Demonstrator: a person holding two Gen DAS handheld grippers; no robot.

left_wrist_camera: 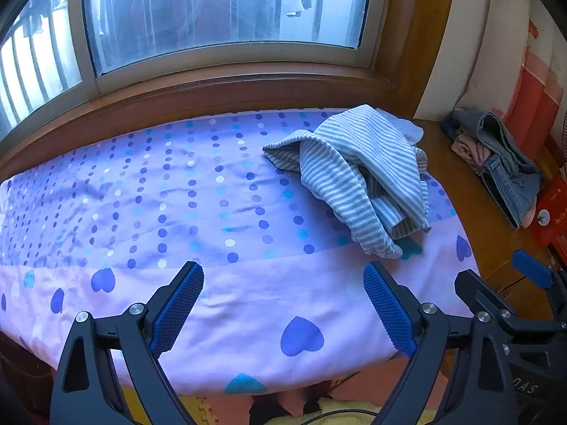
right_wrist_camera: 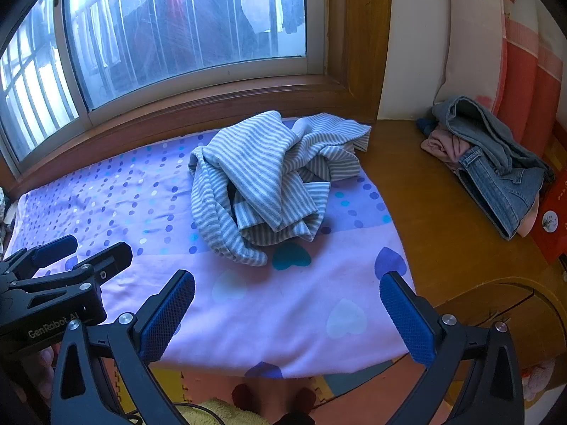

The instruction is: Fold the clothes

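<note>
A crumpled grey-and-white striped garment point(left_wrist_camera: 358, 177) lies in a heap on the right part of a purple dotted bed sheet point(left_wrist_camera: 177, 212); it also shows in the right wrist view point(right_wrist_camera: 262, 184). My left gripper point(left_wrist_camera: 283, 304) is open and empty over the sheet's front edge, short of the garment and to its left. My right gripper point(right_wrist_camera: 287, 315) is open and empty, in front of the garment. The right gripper also shows at the right edge of the left wrist view point(left_wrist_camera: 496, 290), and the left gripper shows at the left of the right wrist view point(right_wrist_camera: 71, 258).
Folded blue jeans over a pink cloth point(right_wrist_camera: 496, 173) lie on the wooden ledge point(right_wrist_camera: 425, 194) right of the sheet point(right_wrist_camera: 283, 318). A window with a wooden sill point(left_wrist_camera: 212, 88) runs behind the bed. Red and white boards point(right_wrist_camera: 524, 71) lean at far right. Foam floor mats point(right_wrist_camera: 354, 400) lie below.
</note>
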